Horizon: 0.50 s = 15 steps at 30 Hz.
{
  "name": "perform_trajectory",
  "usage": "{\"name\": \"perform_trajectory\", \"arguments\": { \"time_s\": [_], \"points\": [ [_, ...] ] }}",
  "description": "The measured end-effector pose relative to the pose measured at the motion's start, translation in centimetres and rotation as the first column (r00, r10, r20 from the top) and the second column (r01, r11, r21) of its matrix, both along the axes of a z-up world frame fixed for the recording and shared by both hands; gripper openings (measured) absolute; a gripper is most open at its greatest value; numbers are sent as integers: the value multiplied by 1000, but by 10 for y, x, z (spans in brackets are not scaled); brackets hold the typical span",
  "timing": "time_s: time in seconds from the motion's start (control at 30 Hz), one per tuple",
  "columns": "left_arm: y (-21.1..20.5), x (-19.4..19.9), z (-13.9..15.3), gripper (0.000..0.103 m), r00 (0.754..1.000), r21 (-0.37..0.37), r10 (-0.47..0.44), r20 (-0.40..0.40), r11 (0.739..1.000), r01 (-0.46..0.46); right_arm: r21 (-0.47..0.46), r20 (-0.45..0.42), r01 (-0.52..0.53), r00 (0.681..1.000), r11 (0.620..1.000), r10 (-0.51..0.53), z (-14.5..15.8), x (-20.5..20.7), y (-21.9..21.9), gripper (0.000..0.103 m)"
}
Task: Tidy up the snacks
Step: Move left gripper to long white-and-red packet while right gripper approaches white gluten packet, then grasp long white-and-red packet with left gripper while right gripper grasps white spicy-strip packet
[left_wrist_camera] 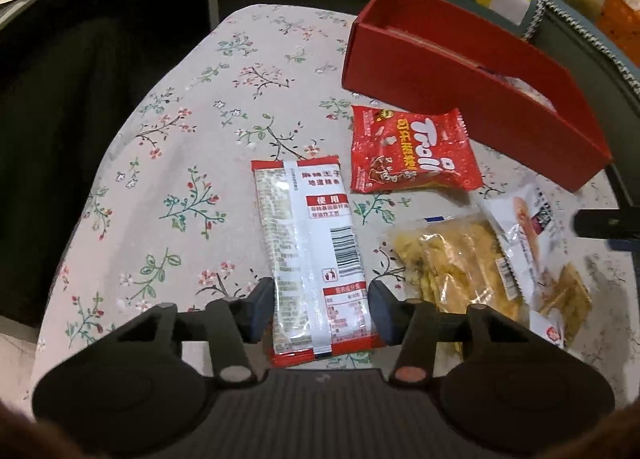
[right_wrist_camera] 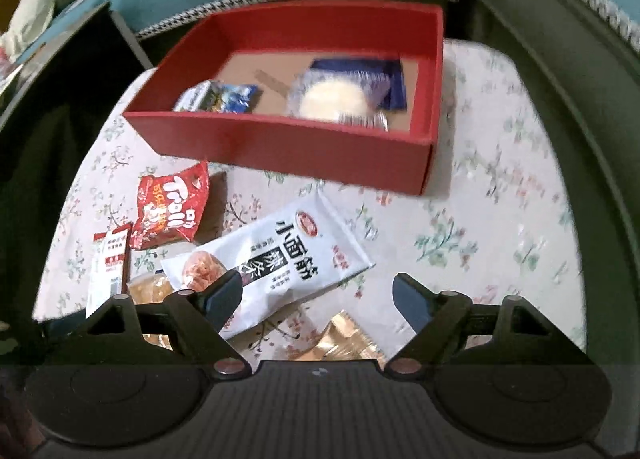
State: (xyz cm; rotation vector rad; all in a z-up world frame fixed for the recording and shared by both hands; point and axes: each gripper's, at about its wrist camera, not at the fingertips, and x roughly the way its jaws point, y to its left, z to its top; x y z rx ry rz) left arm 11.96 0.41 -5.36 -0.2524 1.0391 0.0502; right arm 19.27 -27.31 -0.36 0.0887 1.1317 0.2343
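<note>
Floral tablecloth (left_wrist_camera: 172, 147), left tool (left_wrist_camera: 320, 299) straddling white packet (left_wrist_camera: 312, 243) uncertainly, right tool (right_wrist_camera: 318, 301) spread.

A floral cloth covers the table (left_wrist_camera: 168, 163). Toward its far edge rests a red box (left_wrist_camera: 460, 99). Nearer lie a red Trolli packet (left_wrist_camera: 408, 151), a long red-and-white packet (left_wrist_camera: 316, 251), a clear bag of yellow crisps (left_wrist_camera: 448, 259) and a white gluten-snack pouch (right_wrist_camera: 280, 259).
</note>
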Motion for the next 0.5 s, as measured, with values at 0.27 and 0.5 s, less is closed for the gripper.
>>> {"name": "perform_trajectory", "arguments": {
  "time_s": [0.27,0.5],
  "points": [
    [-4,-3,6,57,997,17,-65,35,998,65,241,-189,198,970,950,-154,-37,23,2,87],
    [1,0,-2,63,999,-16,-44,13,999,44,133,-109,149,985,980,-135,-43,32,38,92]
  ]
}}
